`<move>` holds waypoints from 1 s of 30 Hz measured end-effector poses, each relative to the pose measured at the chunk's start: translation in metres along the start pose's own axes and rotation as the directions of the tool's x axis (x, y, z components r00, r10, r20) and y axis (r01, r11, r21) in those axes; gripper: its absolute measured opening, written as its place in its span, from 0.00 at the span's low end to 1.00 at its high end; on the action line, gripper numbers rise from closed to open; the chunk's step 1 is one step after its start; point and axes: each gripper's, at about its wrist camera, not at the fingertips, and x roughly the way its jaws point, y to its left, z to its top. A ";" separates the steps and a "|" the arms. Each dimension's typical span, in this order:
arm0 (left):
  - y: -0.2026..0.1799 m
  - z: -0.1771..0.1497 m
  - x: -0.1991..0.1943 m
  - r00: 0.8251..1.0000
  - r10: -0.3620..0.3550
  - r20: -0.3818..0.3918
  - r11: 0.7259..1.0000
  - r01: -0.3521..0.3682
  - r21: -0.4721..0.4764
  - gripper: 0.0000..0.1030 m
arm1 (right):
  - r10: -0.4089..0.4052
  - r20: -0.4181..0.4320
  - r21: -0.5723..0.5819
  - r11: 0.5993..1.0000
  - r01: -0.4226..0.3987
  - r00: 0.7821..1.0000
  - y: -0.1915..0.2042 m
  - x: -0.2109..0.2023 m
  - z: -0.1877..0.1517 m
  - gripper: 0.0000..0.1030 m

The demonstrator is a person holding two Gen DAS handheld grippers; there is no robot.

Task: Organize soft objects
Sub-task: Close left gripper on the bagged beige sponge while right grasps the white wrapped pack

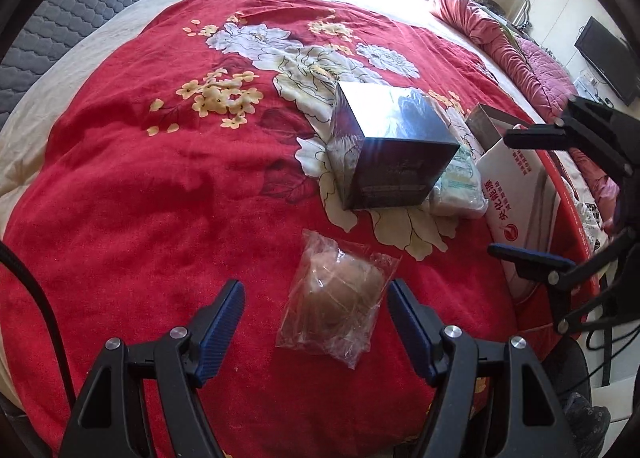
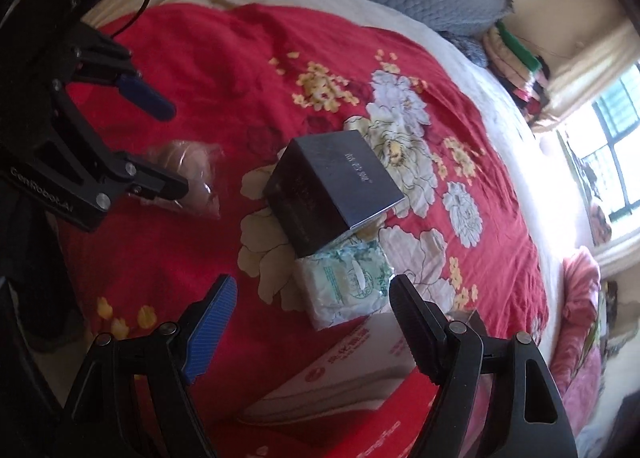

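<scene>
A brown bun in a clear plastic bag (image 1: 334, 294) lies on the red floral blanket (image 1: 160, 186), between the fingers of my open, empty left gripper (image 1: 316, 298). The bun also shows in the right wrist view (image 2: 192, 170). A white and green tissue pack (image 2: 346, 282) lies beside a dark glossy box (image 2: 332, 186), just ahead of my open, empty right gripper (image 2: 314, 298). The tissue pack (image 1: 460, 186) and box (image 1: 392, 146) also show in the left wrist view, with the right gripper (image 1: 516, 194) at the far right.
An open red and white carton (image 2: 352, 390) stands at the bed's edge under the right gripper, and it also shows in the left wrist view (image 1: 520, 194). A grey quilted headboard (image 1: 80, 10) and pink bedding (image 1: 520, 50) border the bed.
</scene>
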 end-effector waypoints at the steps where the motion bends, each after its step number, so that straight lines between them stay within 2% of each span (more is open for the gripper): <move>1: 0.000 0.000 0.002 1.000 -0.004 -0.003 1.000 0.004 0.000 0.71 | 0.038 -0.039 -0.011 0.999 -0.039 0.999 -0.009 0.008 0.001 0.77; 7: -0.002 0.002 0.010 0.999 -0.030 -0.023 1.000 0.030 0.005 0.71 | 0.169 -0.173 -0.023 0.984 -0.175 0.970 -0.051 0.048 0.015 0.77; 13: -0.003 0.001 0.023 0.998 -0.034 -0.043 0.999 0.036 0.032 0.71 | 0.266 -0.249 -0.076 0.953 -0.293 0.931 -0.051 0.076 0.021 0.77; 20: -0.004 0.004 0.034 0.999 -0.028 -0.034 0.999 0.029 0.044 0.71 | 0.205 -0.314 -0.130 0.958 -0.256 0.927 -0.055 0.104 0.018 0.77; 24: -0.004 0.006 0.037 0.999 -0.028 -0.020 0.999 0.029 0.039 0.71 | 0.239 -0.326 -0.093 0.955 -0.283 0.915 -0.062 0.109 0.019 0.76; 27: -0.002 0.006 0.036 0.999 -0.035 -0.003 0.999 0.035 0.031 0.66 | 0.266 -0.292 -0.036 0.957 -0.288 0.919 -0.079 0.105 0.019 0.58; 28: -0.002 0.007 0.037 0.999 -0.043 0.001 0.999 0.042 0.027 0.57 | 0.265 -0.274 -0.009 0.960 -0.278 0.924 -0.089 0.102 0.020 0.46; 29: 0.000 0.009 0.036 0.999 -0.054 0.001 0.998 0.054 0.019 0.56 | 0.269 -0.256 0.020 0.962 -0.273 0.928 -0.096 0.099 0.019 0.34; 30: 0.001 0.009 0.036 0.998 -0.064 0.001 0.998 0.064 0.010 0.55 | 0.264 -0.237 0.041 0.964 -0.262 0.935 -0.102 0.096 0.018 0.32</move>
